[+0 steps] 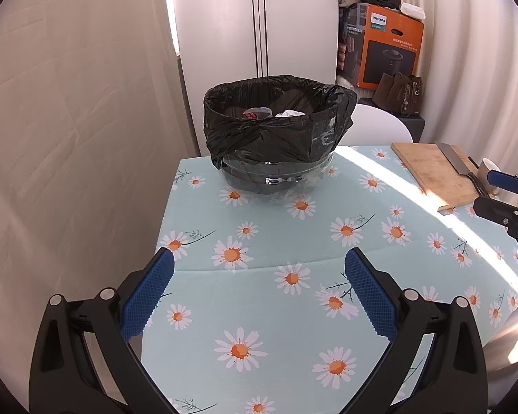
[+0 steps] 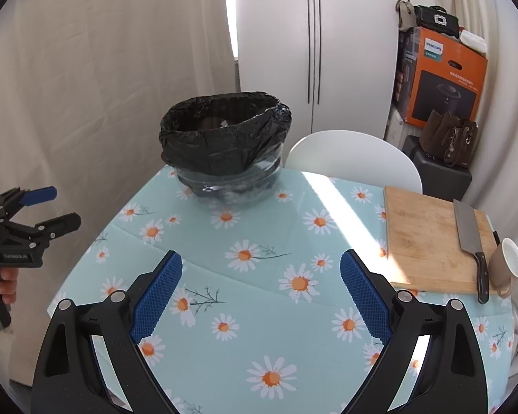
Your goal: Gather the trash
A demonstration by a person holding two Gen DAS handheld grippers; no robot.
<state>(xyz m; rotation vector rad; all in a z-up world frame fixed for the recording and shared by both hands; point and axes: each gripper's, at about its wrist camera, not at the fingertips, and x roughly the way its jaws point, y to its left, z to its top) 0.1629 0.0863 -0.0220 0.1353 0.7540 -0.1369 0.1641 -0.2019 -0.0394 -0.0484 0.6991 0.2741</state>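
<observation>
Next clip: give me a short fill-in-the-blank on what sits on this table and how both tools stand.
1. The bin is lined with a ____ bag.
2. The knife lies on the cutting ____.
3. Both the left tool and the right tool are ____, holding nothing.
4. The cup stands beside the knife's ____.

Missing words: black; board; open; handle

The bin bag (image 1: 276, 124) hides most of its contents; only white and reddish scraps (image 1: 272, 113) peek out, unidentifiable. The cup (image 1: 488, 169) is half covered by the right hand-held gripper (image 1: 490, 189).
</observation>
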